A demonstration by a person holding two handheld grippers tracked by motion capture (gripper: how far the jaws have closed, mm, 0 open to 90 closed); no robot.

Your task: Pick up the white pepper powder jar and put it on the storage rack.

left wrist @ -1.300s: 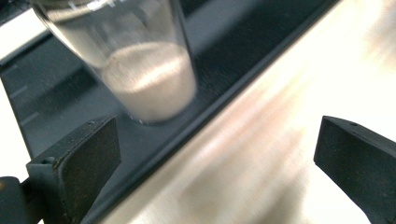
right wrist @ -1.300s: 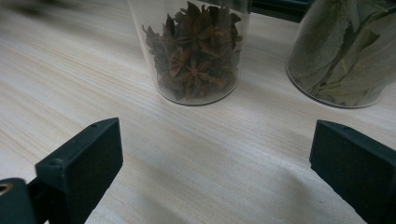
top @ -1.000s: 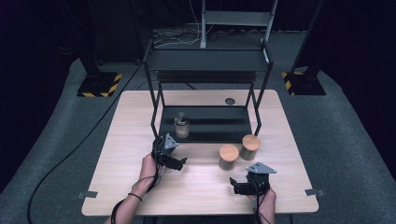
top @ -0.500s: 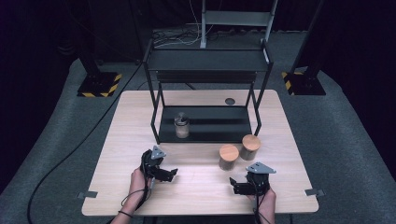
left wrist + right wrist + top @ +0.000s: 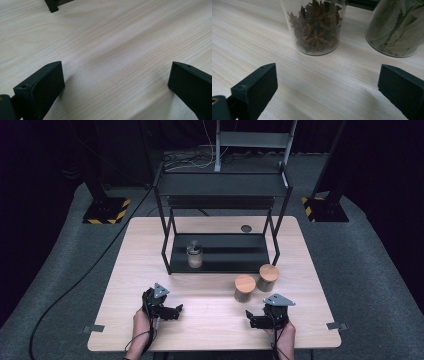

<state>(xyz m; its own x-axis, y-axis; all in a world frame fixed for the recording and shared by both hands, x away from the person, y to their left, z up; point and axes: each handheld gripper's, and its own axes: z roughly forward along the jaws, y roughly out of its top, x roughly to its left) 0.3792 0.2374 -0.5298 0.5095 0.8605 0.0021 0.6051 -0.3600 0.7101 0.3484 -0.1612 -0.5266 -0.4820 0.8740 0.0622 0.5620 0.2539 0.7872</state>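
From the high view, the right gripper [image 5: 257, 320] rests near the table's [image 5: 125, 270] front edge, jaws apart and empty; best advance it straight toward the star anise jar [image 5: 244, 288] toward the right edge. The left gripper [image 5: 172, 311] is open, empty. In the right gripper view, the star anise jar [image 5: 317, 27] is clear glass, dark pods inside.

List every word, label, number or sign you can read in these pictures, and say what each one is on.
There is no readable text.
The glass jar of star anise and the glass jar of green bay leaves carry no label on the sides shown.
The yellow-and-black hazard stripes on the black floor stand base are a marking without words.
The pale wooden table is bare of print.
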